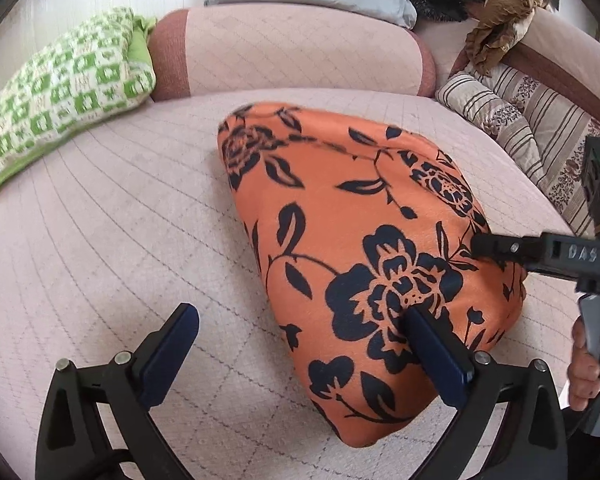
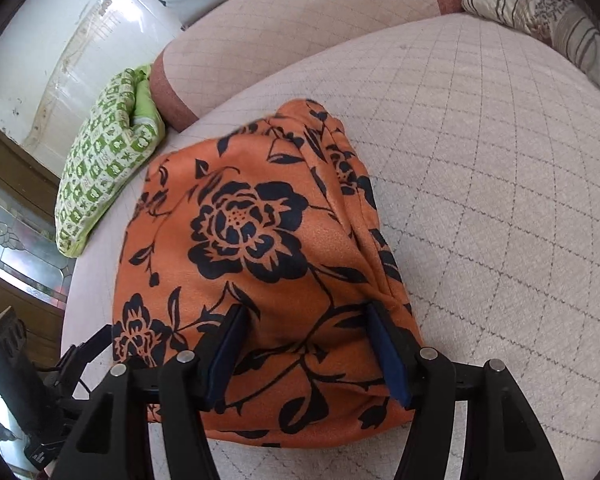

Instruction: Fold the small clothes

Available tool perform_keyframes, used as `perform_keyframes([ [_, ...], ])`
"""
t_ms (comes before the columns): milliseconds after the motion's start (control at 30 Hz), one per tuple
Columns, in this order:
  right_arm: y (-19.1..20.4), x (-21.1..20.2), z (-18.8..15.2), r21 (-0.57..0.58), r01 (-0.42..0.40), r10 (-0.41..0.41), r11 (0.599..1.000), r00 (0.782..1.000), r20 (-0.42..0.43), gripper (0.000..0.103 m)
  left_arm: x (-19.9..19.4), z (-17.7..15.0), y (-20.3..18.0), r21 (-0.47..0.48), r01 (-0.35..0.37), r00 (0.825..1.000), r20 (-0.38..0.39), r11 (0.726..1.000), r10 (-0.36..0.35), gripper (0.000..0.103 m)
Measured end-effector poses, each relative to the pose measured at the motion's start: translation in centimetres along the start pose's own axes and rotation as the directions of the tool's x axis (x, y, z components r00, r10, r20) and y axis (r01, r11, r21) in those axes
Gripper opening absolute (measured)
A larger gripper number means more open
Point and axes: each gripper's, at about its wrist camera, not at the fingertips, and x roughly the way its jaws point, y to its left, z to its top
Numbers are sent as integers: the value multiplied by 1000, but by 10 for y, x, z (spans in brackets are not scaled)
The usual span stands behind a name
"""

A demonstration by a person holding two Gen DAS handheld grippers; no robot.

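Observation:
An orange garment with a black flower print (image 1: 360, 240) lies folded on the pale quilted couch seat (image 1: 120, 240); it also shows in the right wrist view (image 2: 252, 264). My left gripper (image 1: 300, 320) is open at the garment's near left edge, its right finger over the cloth and its left finger over the seat. My right gripper (image 2: 304, 312) is open with both fingers low over the garment's near edge, nothing between them gripped. The right gripper also shows from the side at the garment's right edge in the left wrist view (image 1: 500, 248).
A green and white checked pillow (image 1: 60, 92) lies at the seat's left. A pink backrest cushion (image 1: 292, 48) runs behind. Striped cushions (image 1: 520, 120) and a brown cloth (image 1: 500, 12) sit at the right. A window and wooden frame (image 2: 20, 200) are at the far left.

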Motion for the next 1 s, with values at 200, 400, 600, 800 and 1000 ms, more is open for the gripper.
perform_keyframes([
  [200, -1, -41, 4, 31, -49, 42, 998, 981, 190, 66, -25, 11, 5, -15, -36, 993, 111, 999, 38, 103],
  [400, 13, -55, 7, -5, -128, 124, 992, 950, 286, 66, -32, 23, 21, -92, -99, 980, 164, 991, 113, 103],
  [600, 37, -32, 32, -26, -178, 179, 984, 949, 261, 66, -18, 29, 40, -154, -178, 970, 139, 972, 200, 103],
  [800, 30, 27, 54, 124, -148, 132, 981, 983, 125, 67, -2, 29, 51, -174, -226, 965, 91, 958, 244, 103],
  [1000, 47, 38, 51, 35, -77, 73, 996, 993, 93, 72, 9, 31, 51, -170, -246, 965, 47, 954, 257, 103],
])
